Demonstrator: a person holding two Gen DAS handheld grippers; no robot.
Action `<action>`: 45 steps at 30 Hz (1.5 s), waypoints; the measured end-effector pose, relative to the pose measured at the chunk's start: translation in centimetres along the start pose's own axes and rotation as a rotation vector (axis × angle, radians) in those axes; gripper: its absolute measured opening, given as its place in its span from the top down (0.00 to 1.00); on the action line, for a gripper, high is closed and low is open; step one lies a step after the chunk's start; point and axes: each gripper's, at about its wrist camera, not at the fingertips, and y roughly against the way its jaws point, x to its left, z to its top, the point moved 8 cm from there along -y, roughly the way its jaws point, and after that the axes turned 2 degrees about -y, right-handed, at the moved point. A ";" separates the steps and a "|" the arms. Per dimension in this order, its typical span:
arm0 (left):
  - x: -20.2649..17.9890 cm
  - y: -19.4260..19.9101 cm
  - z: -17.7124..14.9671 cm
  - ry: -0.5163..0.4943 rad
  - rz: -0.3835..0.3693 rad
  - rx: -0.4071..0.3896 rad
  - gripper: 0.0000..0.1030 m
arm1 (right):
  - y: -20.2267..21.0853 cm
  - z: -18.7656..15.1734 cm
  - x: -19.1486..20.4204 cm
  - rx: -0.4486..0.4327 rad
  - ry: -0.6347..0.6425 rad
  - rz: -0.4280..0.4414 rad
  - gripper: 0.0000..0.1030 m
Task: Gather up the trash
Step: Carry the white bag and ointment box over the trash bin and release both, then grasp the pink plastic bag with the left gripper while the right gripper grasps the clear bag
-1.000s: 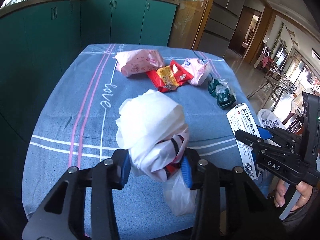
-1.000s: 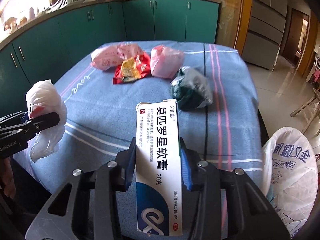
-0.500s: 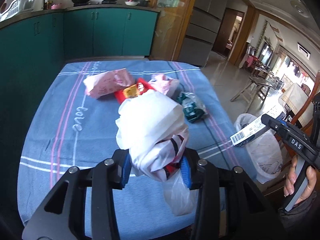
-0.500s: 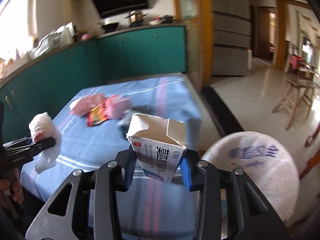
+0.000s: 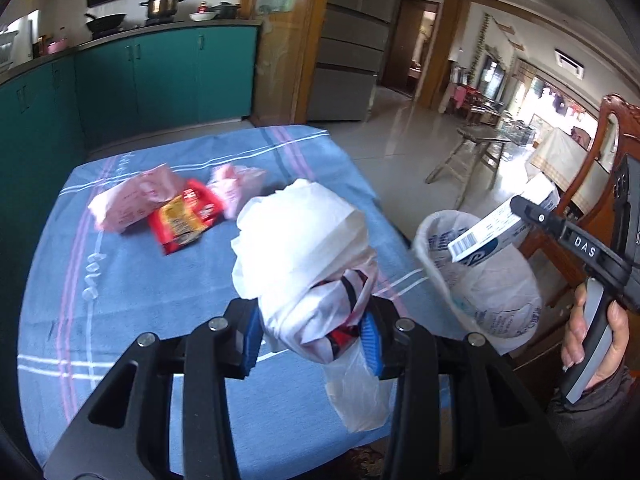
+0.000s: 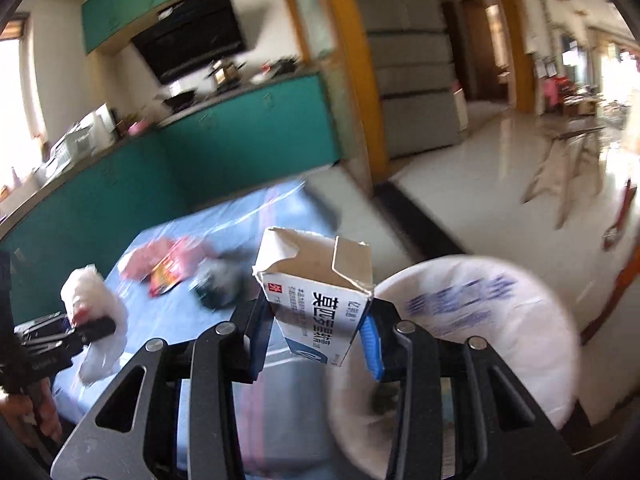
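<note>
Both hands swung from worktop toward bin (image 6: 472, 320): right gripper (image 6: 316, 330) jaws clamped on box (image 6: 320, 304), bin lower right, nearer; left gripper (image 5: 312, 332) jaws clamped on wad (image 5: 304, 248).

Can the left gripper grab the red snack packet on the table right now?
Probably not yet. The left gripper is already shut on a white plastic bag bundle, so its jaws are full. The red snack packet lies uncovered on the blue tablecloth, farther away.
</note>
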 end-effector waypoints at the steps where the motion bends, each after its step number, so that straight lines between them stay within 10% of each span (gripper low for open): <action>1: -1.4 -0.6 0.5 -0.025 -0.024 0.002 0.60 | 1.1 0.6 -1.4 -0.027 -0.004 -0.048 0.62; 11: -19.7 -10.7 0.4 -0.292 -0.341 0.184 0.56 | 5.6 -1.8 -11.7 -0.055 -0.123 -0.264 0.62; 15: -22.3 -13.3 -0.8 -0.343 -0.343 0.218 0.16 | 4.9 -3.7 -13.9 -0.009 -0.158 -0.290 0.62; 17: -21.7 -13.4 -0.9 -0.332 -0.322 0.203 0.13 | 4.4 -3.9 -14.3 0.003 -0.163 -0.290 0.62; 21: -17.7 -12.1 0.4 -0.281 -0.225 0.162 0.13 | 2.7 -4.1 -14.6 0.031 -0.172 -0.299 0.58; 25: -8.9 -9.2 3.8 -0.204 -0.039 0.015 0.07 | 0.9 -3.8 -13.5 0.028 -0.183 -0.308 0.22; 33: 12.9 -8.1 9.2 -0.025 0.317 -0.032 0.04 | -2.8 -3.4 -7.4 0.094 -0.092 -0.202 0.20; 39: 21.8 -13.4 7.3 0.080 0.248 0.205 0.06 | -8.4 -3.3 2.3 0.172 0.023 0.000 0.20; 45: 22.3 -13.1 4.5 0.091 0.187 0.215 0.61 | -14.6 -1.9 11.6 0.232 0.129 0.173 0.19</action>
